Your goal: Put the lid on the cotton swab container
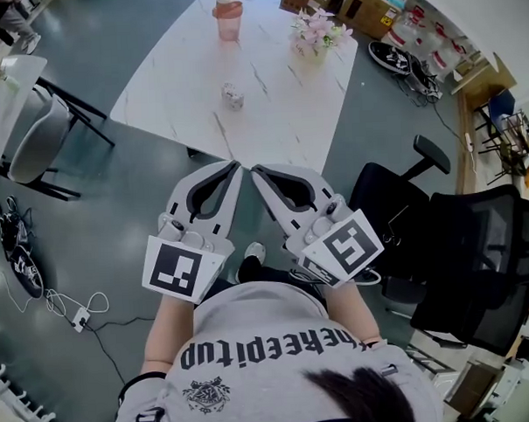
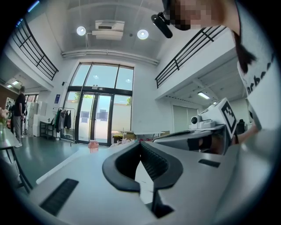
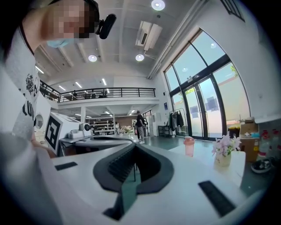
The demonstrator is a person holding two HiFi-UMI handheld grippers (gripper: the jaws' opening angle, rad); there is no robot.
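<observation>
A small round clear container [image 1: 232, 96] stands near the middle of the white marble table [image 1: 180, 69]; I cannot tell whether a lid is on it. At the table's far edge stands a pink tumbler [image 1: 228, 17] [image 2: 93, 145] [image 3: 189, 146]. My left gripper [image 1: 237, 165] [image 2: 140, 143] and right gripper [image 1: 253, 169] [image 3: 134, 145] are held side by side in front of the person's chest. They are short of the table's near edge and point level toward it. Both are shut with nothing between the jaws. Each gripper shows at the edge of the other's view.
A vase of pink flowers [image 1: 320, 33] [image 3: 224, 151] stands at the table's far right. Black office chairs [image 1: 463, 258] are at the right and a grey chair [image 1: 30, 146] at the left. Cables and a power strip [image 1: 76, 314] lie on the floor. Cardboard boxes [image 1: 369, 9] sit beyond the table.
</observation>
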